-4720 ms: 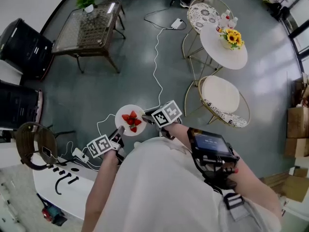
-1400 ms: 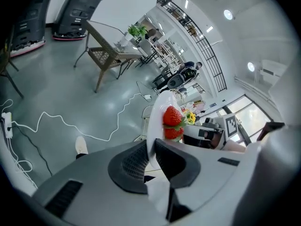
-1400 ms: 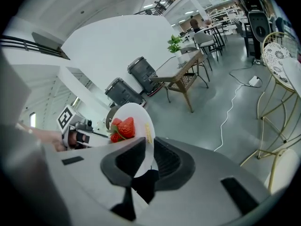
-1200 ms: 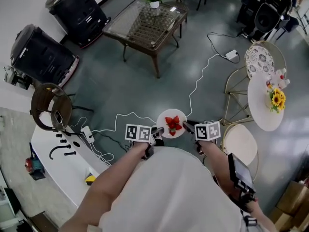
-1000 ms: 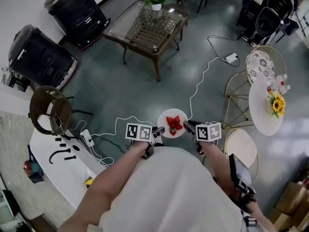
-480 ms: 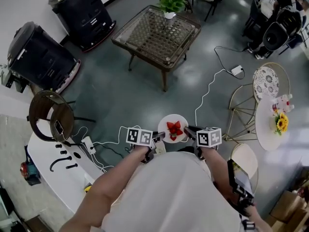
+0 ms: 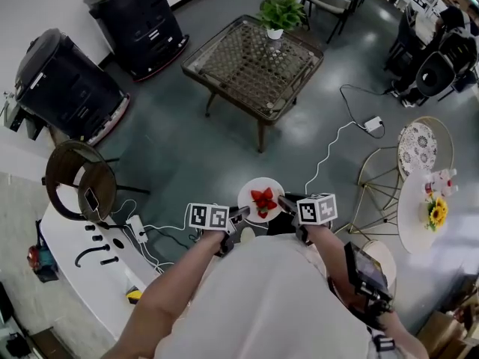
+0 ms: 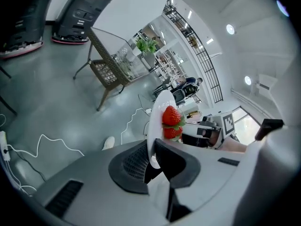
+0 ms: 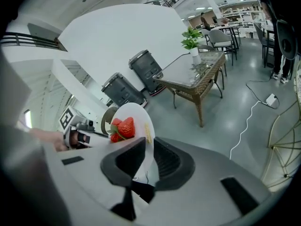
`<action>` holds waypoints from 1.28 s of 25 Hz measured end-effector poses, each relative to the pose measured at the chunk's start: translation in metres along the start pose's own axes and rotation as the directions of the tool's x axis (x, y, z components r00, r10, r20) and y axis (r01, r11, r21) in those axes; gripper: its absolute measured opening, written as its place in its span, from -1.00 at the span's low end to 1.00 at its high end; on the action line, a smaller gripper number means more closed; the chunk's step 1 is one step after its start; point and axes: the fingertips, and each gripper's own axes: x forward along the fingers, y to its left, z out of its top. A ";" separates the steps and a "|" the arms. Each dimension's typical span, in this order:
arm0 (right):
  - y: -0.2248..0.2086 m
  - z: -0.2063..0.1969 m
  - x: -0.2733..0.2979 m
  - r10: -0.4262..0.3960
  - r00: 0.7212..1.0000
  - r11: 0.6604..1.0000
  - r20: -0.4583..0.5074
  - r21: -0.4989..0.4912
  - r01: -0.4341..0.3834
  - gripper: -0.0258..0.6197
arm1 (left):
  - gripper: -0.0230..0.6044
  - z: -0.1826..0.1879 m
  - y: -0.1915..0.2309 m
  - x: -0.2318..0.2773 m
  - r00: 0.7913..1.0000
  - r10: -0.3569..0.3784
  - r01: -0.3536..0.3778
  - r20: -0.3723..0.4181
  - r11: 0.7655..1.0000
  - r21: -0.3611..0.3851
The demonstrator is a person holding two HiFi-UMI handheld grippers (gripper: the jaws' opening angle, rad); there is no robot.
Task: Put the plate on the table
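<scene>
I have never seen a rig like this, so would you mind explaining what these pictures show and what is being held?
There is no robot here. A person holds a two-jaw gripper in each hand. The head view comes from a camera on the person's head, looking steeply down: the left gripper shows on the left and the right gripper on the right. The other two pictures come from cameras riding on each gripper, looking along its own jaws. Both grippers are shut on opposite edges of a white plate carrying strawberries. The plate is in the air above the floor, not on any surface. A glass-topped table with a potted plant stands ahead.
</scene>
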 end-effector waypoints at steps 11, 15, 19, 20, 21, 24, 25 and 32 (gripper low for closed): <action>-0.051 0.093 0.035 0.082 0.994 0.994 -0.066 -0.073 -0.087 -0.78 | -0.81 0.091 0.013 0.037 0.995 0.084 -0.081 0.052 0.994 -0.068; -0.089 0.126 0.029 0.090 0.994 0.993 -0.061 -0.071 -0.094 -0.78 | -0.81 0.129 0.004 0.067 0.994 0.100 -0.097 0.051 0.994 -0.058; -0.123 0.158 0.022 0.100 0.994 0.993 -0.046 -0.057 -0.103 -0.78 | -0.81 0.165 -0.008 0.097 0.994 0.104 -0.102 0.043 0.994 -0.043; -0.130 0.164 0.020 0.103 0.994 0.993 -0.043 -0.054 -0.105 -0.78 | -0.81 0.172 -0.011 0.104 0.994 0.105 -0.104 0.037 0.994 -0.039; -0.137 0.169 0.019 0.104 0.994 0.993 -0.040 -0.051 -0.106 -0.78 | -0.81 0.178 -0.012 0.111 0.994 0.109 -0.108 0.030 0.994 -0.036; -0.157 0.179 0.013 0.101 0.994 0.994 -0.034 -0.035 -0.103 -0.78 | -0.81 0.193 -0.017 0.127 0.992 0.123 -0.123 0.004 0.992 -0.021; -0.163 0.182 0.011 0.103 0.994 0.994 -0.032 -0.027 -0.104 -0.78 | -0.81 0.197 -0.019 0.132 0.992 0.126 -0.126 -0.003 0.992 -0.016; -0.183 0.194 0.013 0.104 0.994 0.994 -0.026 0.019 -0.104 -0.78 | -0.81 0.215 -0.021 0.149 0.991 0.131 -0.131 -0.040 0.991 -0.012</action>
